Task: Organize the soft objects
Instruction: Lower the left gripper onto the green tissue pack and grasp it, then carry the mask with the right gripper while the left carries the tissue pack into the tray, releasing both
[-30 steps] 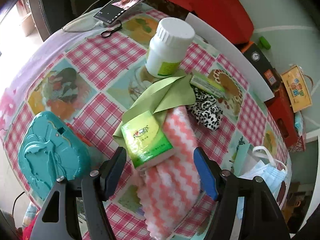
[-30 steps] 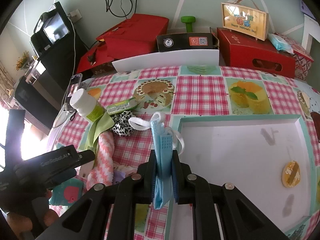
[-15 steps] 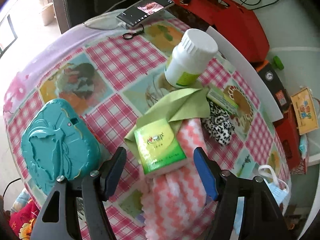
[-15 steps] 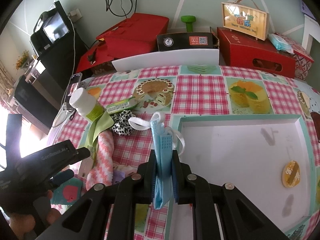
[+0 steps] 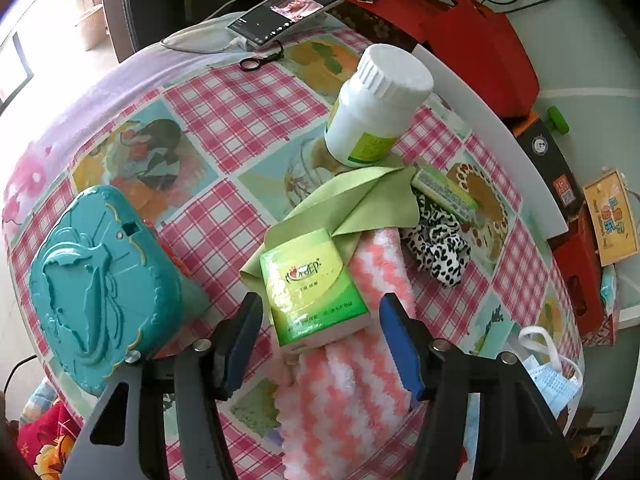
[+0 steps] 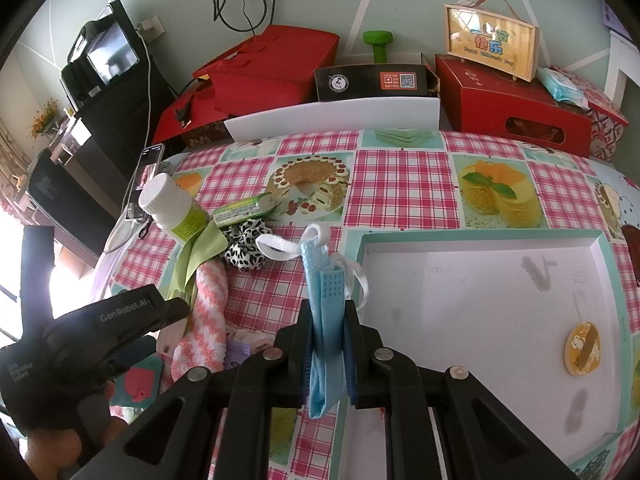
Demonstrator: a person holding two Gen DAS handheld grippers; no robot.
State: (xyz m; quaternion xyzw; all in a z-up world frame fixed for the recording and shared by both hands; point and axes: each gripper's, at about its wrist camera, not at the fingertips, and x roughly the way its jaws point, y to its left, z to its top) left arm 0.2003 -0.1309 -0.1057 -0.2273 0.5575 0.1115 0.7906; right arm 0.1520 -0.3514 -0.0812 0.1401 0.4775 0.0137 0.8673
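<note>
My left gripper (image 5: 320, 344) is open, its jaws on either side of a green tissue pack (image 5: 310, 286) that lies on a pink-and-white striped towel (image 5: 356, 392). A light green cloth (image 5: 352, 204) and a leopard-print scrunchie (image 5: 436, 246) lie just beyond. My right gripper (image 6: 328, 340) is shut on a folded blue face mask (image 6: 324, 300) and holds it over the left rim of a white tray (image 6: 480, 292). The towel (image 6: 204, 320), cloth (image 6: 196, 256) and scrunchie (image 6: 246, 250) also show in the right wrist view, left of the mask.
A white bottle (image 5: 376, 108) stands behind the cloth, with a green gum pack (image 5: 444, 194) beside it. A teal plastic case (image 5: 100, 288) lies at left. A phone (image 5: 286, 14) sits at the far table edge. A yellow disc (image 6: 582, 350) lies in the tray. Red boxes (image 6: 512, 112) stand behind the table.
My left gripper has drawn back and up a little over the tissue pack; the view now takes in more of the far table. The right gripper and mask have held still.
</note>
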